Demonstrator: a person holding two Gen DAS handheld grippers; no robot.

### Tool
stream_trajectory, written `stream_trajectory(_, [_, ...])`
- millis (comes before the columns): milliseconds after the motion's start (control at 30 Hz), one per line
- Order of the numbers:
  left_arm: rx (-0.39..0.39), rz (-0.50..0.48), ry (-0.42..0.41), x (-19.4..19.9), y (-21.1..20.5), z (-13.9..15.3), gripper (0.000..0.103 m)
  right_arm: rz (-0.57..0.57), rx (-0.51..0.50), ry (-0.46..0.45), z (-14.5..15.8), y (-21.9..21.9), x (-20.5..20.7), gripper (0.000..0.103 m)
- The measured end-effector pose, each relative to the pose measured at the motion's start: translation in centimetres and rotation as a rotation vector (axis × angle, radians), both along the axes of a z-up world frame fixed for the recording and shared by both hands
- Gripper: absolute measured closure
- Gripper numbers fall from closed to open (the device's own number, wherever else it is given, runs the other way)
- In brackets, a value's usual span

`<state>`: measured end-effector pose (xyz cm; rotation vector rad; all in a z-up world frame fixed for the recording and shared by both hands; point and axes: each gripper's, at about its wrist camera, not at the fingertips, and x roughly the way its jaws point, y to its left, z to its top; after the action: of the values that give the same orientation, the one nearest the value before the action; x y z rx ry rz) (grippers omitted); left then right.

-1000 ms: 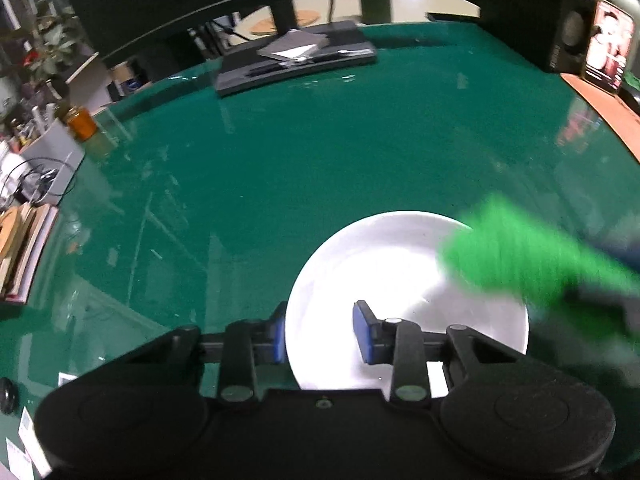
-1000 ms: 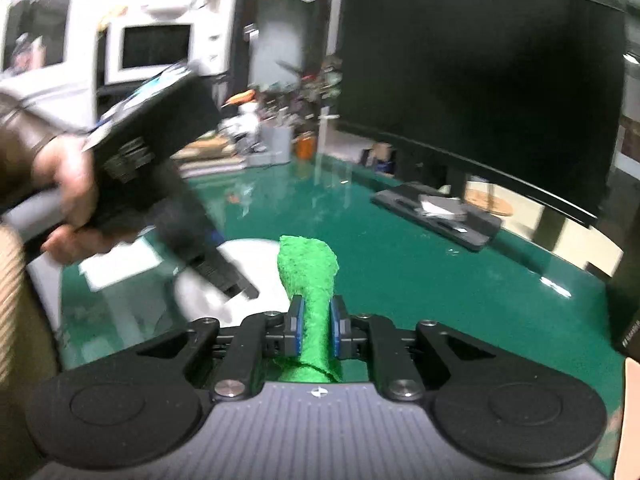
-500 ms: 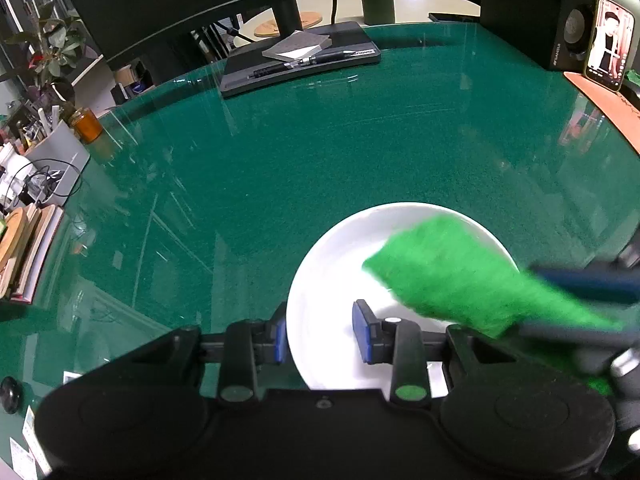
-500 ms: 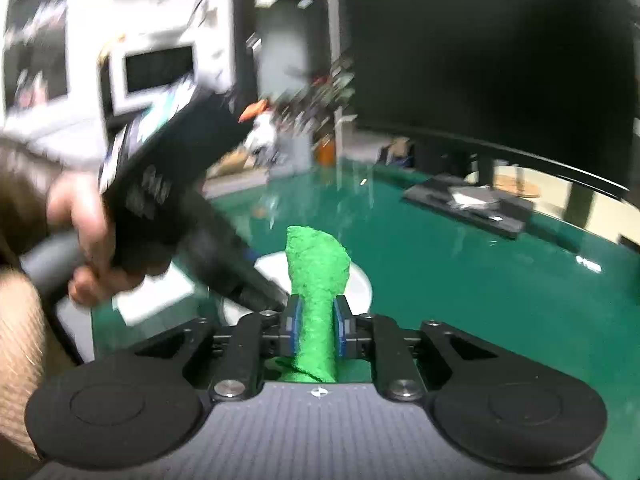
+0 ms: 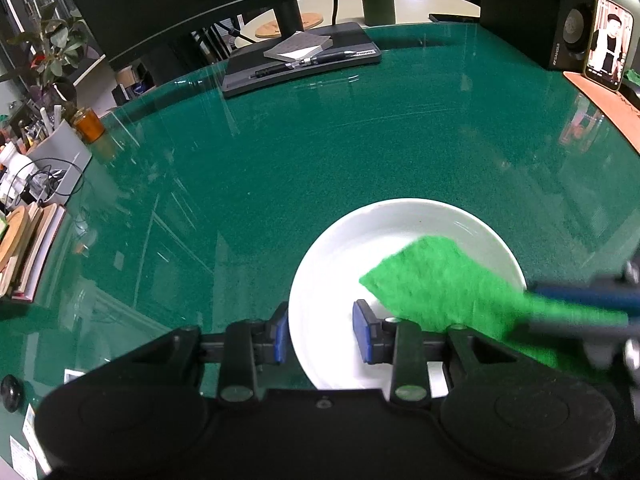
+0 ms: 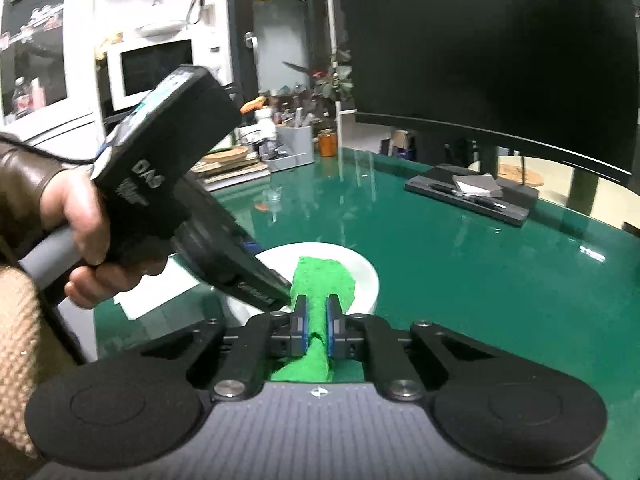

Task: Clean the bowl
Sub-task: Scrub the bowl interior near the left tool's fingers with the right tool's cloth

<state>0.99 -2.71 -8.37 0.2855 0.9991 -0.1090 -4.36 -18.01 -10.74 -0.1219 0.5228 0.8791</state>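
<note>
Cloth (image 5: 432,280) in bowl (image 5: 344,248); bowl on table (image 5: 320,160).

Indoor light is even and fairly bright. Pale glare streaks the glossy green table (image 5: 320,152) ahead of the left hand-held gripper (image 5: 320,332). Fisheye bending curves every edge. The green cloth (image 5: 460,292) and right hand-held gripper (image 5: 580,312) smear with motion blur to its right.

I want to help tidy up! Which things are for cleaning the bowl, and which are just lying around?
For the job: white bowl, green cloth, right gripper pinching the cloth, left gripper astride the bowl's rim.

Just lying about: notepad, pen, phone, amber jar.
</note>
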Motion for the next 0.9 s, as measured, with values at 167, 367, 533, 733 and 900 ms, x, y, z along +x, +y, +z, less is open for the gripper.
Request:
stream_trajectory(167, [0.000,0.001,0.000,-0.1,0.0,0.0,0.070,-0.043,-0.021,-0.029,-0.2,-0.4,0.4,0.095])
stream_trajectory(367, [0.003,-0.001,0.000,-0.2,0.1,0.0,0.070,-0.070,-0.027,-0.025,0.0,-0.4,1.0,0.095])
stream_trajectory(533, [0.001,0.004,0.002,0.0,-0.2,0.1,0.070,0.021,-0.008,0.007,0.0,0.4,-0.3,0.094])
stream_trajectory(733, [-0.016,-0.002,0.031,-0.5,0.0,0.3,0.070,-0.081,-0.013,-0.041,-0.4,-0.7,2.1,0.093])
stream_trajectory(900, [-0.036,-0.053,0.072,-1.1,-0.1,0.4,0.065,-0.088,-0.024,-0.058,-0.5,-0.6,3.6,0.093])
